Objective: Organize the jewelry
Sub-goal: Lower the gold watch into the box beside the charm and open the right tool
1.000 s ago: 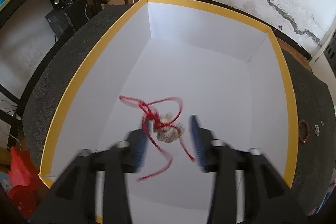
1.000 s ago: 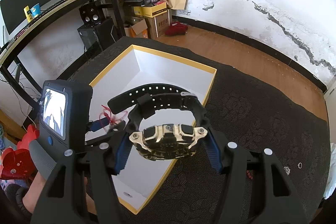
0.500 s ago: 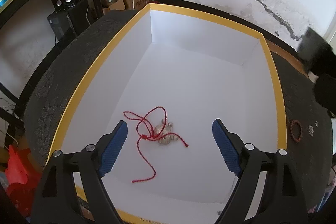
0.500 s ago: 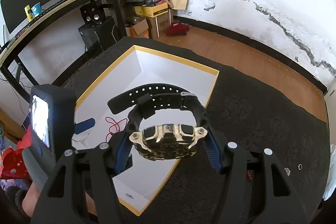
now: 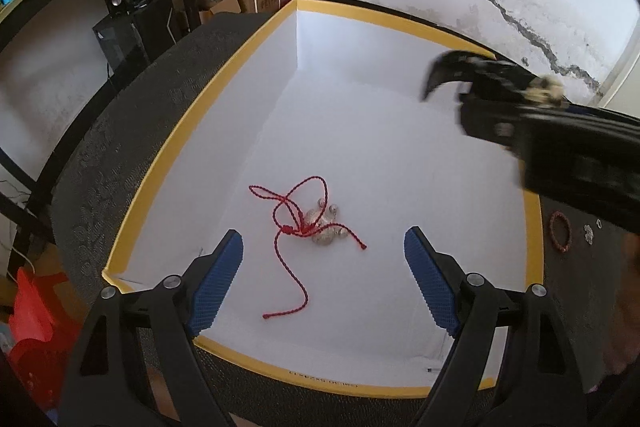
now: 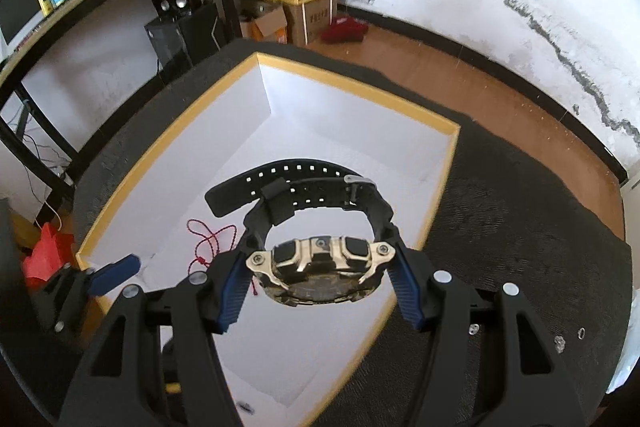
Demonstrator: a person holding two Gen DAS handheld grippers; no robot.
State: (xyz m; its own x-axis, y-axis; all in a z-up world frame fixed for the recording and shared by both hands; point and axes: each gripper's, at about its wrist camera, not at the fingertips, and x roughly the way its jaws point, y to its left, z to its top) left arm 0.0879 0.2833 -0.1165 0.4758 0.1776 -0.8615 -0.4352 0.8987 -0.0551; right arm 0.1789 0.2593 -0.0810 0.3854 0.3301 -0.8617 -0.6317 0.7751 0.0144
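While R gripper [image 6: 320, 287] clamps watch [image 6: 316, 267], necklace [image 5: 308, 223] sits in box [image 5: 400, 27].

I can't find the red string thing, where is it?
The red string necklace lies on the white floor of the yellow-rimmed box, loose between the open left gripper's blue fingers. In the right wrist view it peeks out left of the watch.

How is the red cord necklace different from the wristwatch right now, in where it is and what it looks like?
The red cord necklace lies loose on the floor of the white box; the wristwatch hangs above the box, clamped in the right tool. The necklace is a thin tangled string with small silver charms; the watch is chunky, with a gold case and a buckled black strap. The left tool, open, holds nothing. Both are jewelry for that box.
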